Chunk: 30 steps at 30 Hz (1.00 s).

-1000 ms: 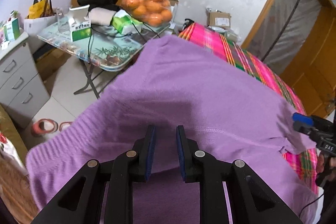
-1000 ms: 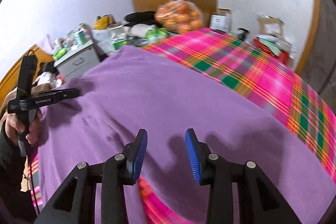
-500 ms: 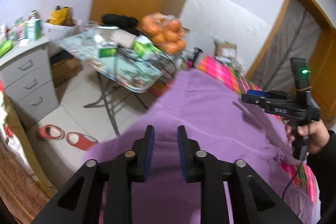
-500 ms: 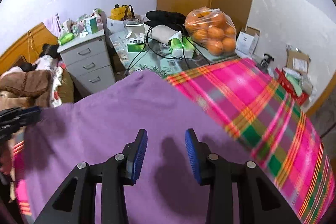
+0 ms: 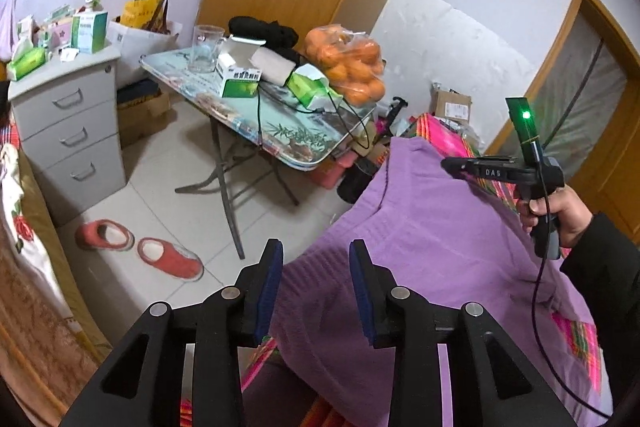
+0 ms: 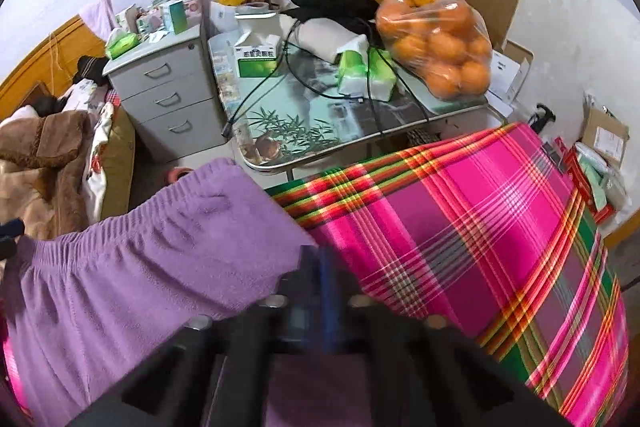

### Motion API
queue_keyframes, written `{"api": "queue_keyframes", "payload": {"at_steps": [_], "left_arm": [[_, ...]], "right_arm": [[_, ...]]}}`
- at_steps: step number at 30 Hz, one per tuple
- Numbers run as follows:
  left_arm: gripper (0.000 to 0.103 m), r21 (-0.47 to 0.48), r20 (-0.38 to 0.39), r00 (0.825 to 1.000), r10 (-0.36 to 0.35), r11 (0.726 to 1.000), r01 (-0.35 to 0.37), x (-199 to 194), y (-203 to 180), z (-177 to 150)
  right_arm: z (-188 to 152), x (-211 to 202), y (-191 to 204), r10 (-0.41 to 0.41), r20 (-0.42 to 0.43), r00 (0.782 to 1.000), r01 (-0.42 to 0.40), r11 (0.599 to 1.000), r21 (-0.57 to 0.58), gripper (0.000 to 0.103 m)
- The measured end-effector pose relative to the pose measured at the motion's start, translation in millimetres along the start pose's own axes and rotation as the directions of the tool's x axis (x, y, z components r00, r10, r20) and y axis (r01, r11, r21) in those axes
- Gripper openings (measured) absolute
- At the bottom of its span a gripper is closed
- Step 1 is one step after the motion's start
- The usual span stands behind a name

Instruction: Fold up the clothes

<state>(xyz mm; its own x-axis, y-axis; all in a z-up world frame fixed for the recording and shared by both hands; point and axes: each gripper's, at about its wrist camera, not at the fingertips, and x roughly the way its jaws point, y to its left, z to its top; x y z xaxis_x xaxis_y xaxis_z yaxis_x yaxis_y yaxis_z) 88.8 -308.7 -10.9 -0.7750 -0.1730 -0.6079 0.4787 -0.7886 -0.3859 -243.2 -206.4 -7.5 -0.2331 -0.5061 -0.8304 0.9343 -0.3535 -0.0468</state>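
A purple fleece garment (image 5: 440, 251) lies spread over a bed covered in pink plaid cloth (image 6: 480, 227). My left gripper (image 5: 316, 283) hovers at the garment's ribbed hem at the bed's edge. Its jaws are opening, and the hem lies below and between the fingers without being pressed. My right gripper (image 6: 324, 267) is blurred in its own view, with its jaws together at the garment's (image 6: 140, 267) right edge, where the cloth bunches into them. In the left wrist view a hand (image 5: 556, 211) holds the right gripper (image 5: 446, 163) over the garment's far corner.
A folding table (image 5: 280, 131) beside the bed carries a bag of oranges (image 5: 348, 67), boxes, a glass mug and cables. A grey drawer cabinet (image 5: 68, 119) stands left of it. Red slippers (image 5: 168, 259) lie on the tiled floor. Brown bedding (image 6: 44, 155) is piled at the left.
Both grippers have slid across the garment to its edge by the table. The right jaws have gone from open to shut. The left jaws have spread wider.
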Motion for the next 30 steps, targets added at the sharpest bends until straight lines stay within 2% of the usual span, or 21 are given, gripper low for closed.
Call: {"api": "queue_keyframes", "payload": {"at_steps": [4, 10, 12, 13, 14, 17, 20, 21, 22, 23, 26, 28, 30], "left_arm": [[0.035, -0.014, -0.029, 1.0, 0.001, 1.0, -0.001, 7, 2, 1], [0.035, -0.027, -0.03, 1.0, -0.004, 1.0, 0.004, 5, 5, 0], [0.035, -0.03, -0.028, 1.0, -0.009, 1.0, 0.008, 3, 5, -1], [0.035, -0.029, -0.027, 1.0, -0.009, 1.0, 0.009, 2, 5, -1], [0.035, -0.027, -0.025, 1.0, -0.01, 1.0, 0.009, 1, 5, 0], [0.035, -0.018, -0.035, 0.999, -0.007, 1.0, 0.006, 2, 4, -1], [0.036, -0.007, -0.061, 0.998, 0.004, 1.0, -0.004, 8, 2, 0], [0.035, -0.005, -0.07, 0.998, 0.01, 1.0, -0.01, 10, 3, 0], [0.035, -0.005, -0.078, 0.997, 0.016, 1.0, -0.016, 13, 3, 0], [0.035, -0.01, -0.081, 0.996, 0.02, 1.0, -0.02, 14, 4, 1], [0.035, -0.016, -0.084, 0.996, 0.031, 0.999, -0.033, 17, 5, 3], [0.035, -0.019, -0.091, 0.995, 0.04, 0.999, -0.041, 19, 6, 4], [0.035, -0.018, -0.092, 0.995, 0.049, 0.999, -0.051, 21, 6, 5]], "right_arm": [[7, 4, -12, -0.029, 0.024, 0.999, 0.028, 0.999, 0.041, 0.002], [8, 1, -18, -0.004, 0.028, 1.0, 0.002, 0.998, 0.063, 0.005], [11, -5, -12, 0.026, 0.033, 0.999, -0.027, 0.999, 0.041, 0.016], [13, -6, -6, 0.035, 0.042, 0.999, -0.036, 0.999, 0.018, 0.028], [15, -8, 1, 0.045, 0.05, 0.998, -0.044, 0.999, -0.005, 0.034], [21, -4, 21, 0.057, 0.055, 0.997, -0.053, 0.995, -0.08, 0.035], [26, 16, 36, 0.027, 0.005, 1.0, -0.026, 0.991, -0.132, 0.035], [27, 23, 39, 0.017, -0.01, 1.0, -0.018, 0.99, -0.14, 0.035], [29, 24, 38, 0.023, -0.008, 1.0, -0.024, 0.992, -0.126, 0.029], [32, 26, 37, 0.029, -0.007, 1.0, -0.03, 0.993, -0.112, 0.002], [39, 27, 31, 0.0, 0.013, 1.0, 0.001, 0.997, -0.081, 0.001], [43, 31, 25, -0.064, 0.015, 0.998, 0.065, 0.996, -0.063, 0.0], [44, 31, 14, -0.068, 0.006, 0.998, 0.068, 0.998, -0.018, 0.0]]}}
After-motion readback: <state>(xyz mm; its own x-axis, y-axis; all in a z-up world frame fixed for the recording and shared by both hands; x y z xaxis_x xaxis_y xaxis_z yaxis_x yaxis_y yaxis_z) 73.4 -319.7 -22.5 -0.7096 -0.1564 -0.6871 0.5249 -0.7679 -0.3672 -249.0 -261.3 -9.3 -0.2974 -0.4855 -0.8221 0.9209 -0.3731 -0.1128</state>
